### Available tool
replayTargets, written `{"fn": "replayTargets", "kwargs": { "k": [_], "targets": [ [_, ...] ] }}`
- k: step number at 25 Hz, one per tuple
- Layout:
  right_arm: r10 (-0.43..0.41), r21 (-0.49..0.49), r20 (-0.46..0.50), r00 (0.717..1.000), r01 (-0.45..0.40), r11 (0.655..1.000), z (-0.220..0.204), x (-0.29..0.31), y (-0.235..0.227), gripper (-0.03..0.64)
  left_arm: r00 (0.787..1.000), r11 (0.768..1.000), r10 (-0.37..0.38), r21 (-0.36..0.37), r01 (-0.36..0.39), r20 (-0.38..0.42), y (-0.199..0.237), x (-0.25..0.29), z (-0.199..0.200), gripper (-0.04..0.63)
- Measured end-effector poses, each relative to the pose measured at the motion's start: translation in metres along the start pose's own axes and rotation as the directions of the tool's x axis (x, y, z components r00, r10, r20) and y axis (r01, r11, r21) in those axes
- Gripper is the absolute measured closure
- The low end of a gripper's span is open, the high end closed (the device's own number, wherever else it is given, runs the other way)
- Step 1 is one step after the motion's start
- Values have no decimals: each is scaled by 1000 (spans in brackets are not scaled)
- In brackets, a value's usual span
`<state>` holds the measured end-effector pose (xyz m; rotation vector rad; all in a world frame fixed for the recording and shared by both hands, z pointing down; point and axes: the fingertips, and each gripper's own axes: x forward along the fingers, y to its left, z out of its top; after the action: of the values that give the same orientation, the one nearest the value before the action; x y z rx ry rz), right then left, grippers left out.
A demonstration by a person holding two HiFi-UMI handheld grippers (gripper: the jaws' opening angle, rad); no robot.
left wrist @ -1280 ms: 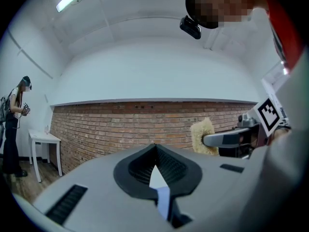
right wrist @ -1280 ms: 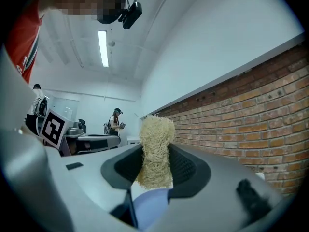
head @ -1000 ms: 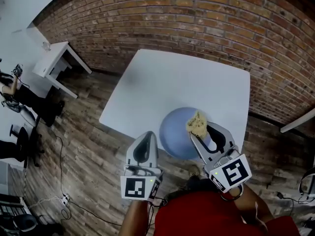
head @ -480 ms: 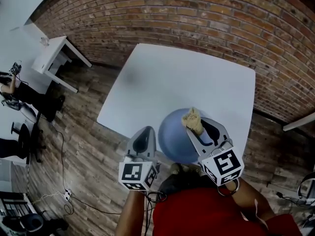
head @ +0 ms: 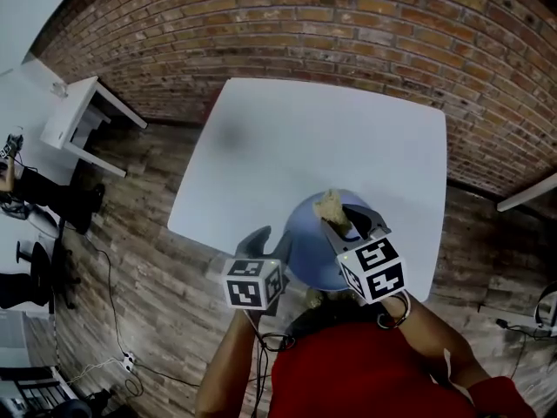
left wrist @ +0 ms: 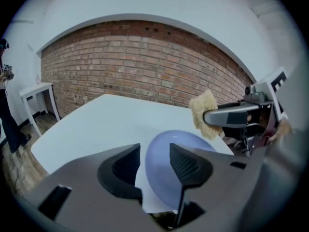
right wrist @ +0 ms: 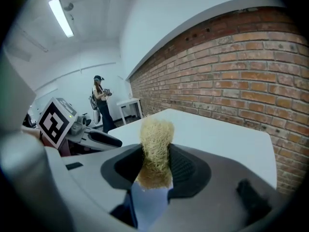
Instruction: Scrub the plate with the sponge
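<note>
Sponge (right wrist: 155, 138) between jaws of right gripper (right wrist: 155, 162)

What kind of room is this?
Likely an office or workshop room, not a kitchen: a brick wall, a plain white table on a wooden floor, and a small white desk nearby.

1. We count one blue plate (head: 305, 225).
2. We count one sponge (head: 329, 205).
3. We count two grippers: the left gripper (head: 265, 239) and the right gripper (head: 337, 220).
4. We count two white tables: the large table (head: 322, 138) and the side table (head: 74, 116).
</note>
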<state>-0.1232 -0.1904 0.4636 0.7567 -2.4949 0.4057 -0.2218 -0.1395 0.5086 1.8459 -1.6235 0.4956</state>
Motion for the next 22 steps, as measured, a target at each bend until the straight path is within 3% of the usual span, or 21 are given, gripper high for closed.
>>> {"fn": "replayTargets", "kwargs": {
  "k": [8,14,22],
  "targets": [
    [-12,-38,-217,976,4,999,-39,50,12,456,977,994,-79,-94,61,-199,16,34,-32,383],
    [-5,-82,-350,937,-25,996,-66,75,25,456,947,993,-103,-93,79,-305,15,48,-50,403],
    [-36,-123,-410,911,-16,992,-82,94,25,456,910,991,-129,-78,106,-393,13,58,-66,458]
  ]
}}
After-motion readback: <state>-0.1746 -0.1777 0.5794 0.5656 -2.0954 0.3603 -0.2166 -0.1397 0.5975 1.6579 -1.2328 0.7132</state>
